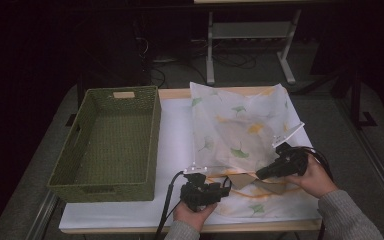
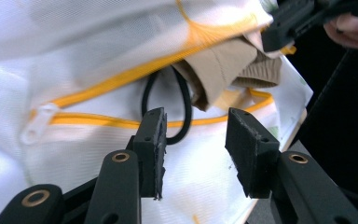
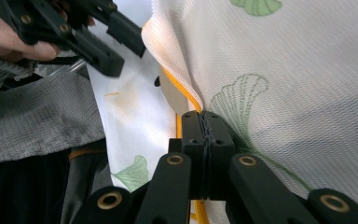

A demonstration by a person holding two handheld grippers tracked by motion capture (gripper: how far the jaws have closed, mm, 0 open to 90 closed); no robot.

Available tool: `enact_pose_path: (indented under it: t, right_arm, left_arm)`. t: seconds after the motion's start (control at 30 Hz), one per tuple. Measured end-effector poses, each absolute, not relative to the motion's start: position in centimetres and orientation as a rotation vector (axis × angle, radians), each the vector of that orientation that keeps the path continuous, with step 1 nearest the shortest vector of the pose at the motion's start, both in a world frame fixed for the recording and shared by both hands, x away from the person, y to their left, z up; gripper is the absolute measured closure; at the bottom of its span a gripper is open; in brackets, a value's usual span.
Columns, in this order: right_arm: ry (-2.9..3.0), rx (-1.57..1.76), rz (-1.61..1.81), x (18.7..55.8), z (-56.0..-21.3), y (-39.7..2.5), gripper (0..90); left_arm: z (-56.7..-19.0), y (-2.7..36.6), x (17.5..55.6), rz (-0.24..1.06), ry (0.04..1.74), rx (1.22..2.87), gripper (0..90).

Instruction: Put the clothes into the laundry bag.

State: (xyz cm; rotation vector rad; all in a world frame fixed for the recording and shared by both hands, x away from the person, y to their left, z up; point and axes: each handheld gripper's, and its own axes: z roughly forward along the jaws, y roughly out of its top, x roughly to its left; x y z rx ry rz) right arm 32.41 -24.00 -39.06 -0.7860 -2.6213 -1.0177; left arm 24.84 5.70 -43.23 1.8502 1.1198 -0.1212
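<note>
A white mesh bag [image 1: 240,125] printed with green and yellow leaves lies on the table, its orange zipper [image 2: 121,79] undone. A tan garment [image 1: 242,180] pokes out of the opening, with a black elastic loop [image 2: 186,107] beside it. My right gripper [image 1: 260,175] is shut on the bag's upper zipper edge [image 3: 186,95] and lifts that flap. My left gripper [image 1: 226,183] is open just in front of the opening, with nothing between its jaws. In the left gripper view it [image 2: 196,126] faces the loop and the tan cloth [image 2: 223,65].
A green woven basket [image 1: 87,187], with nothing in it, stands on the left half of the white table top [image 1: 175,135]. The bag's lower layer reaches the table's front edge. Behind the table are dark floor, cables and a white stand's legs [image 1: 285,65].
</note>
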Motion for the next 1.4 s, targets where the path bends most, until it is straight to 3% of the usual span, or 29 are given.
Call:
enact_pose_path:
  t: [0.4, 1.4]
  right_arm:
    - [-2.613, -0.844, -1.032, 32.6, -40.1, -25.4, 88.4]
    - [-2.627, -0.878, -1.09, 31.9, -39.0, -26.7, 88.1]
  left_arm:
    - [-43.3, 7.2, 25.1, -0.12, 1.137, 1.846, 55.4]
    - [-43.5, 9.0, 24.9, -0.103, 1.168, 1.849, 49.1]
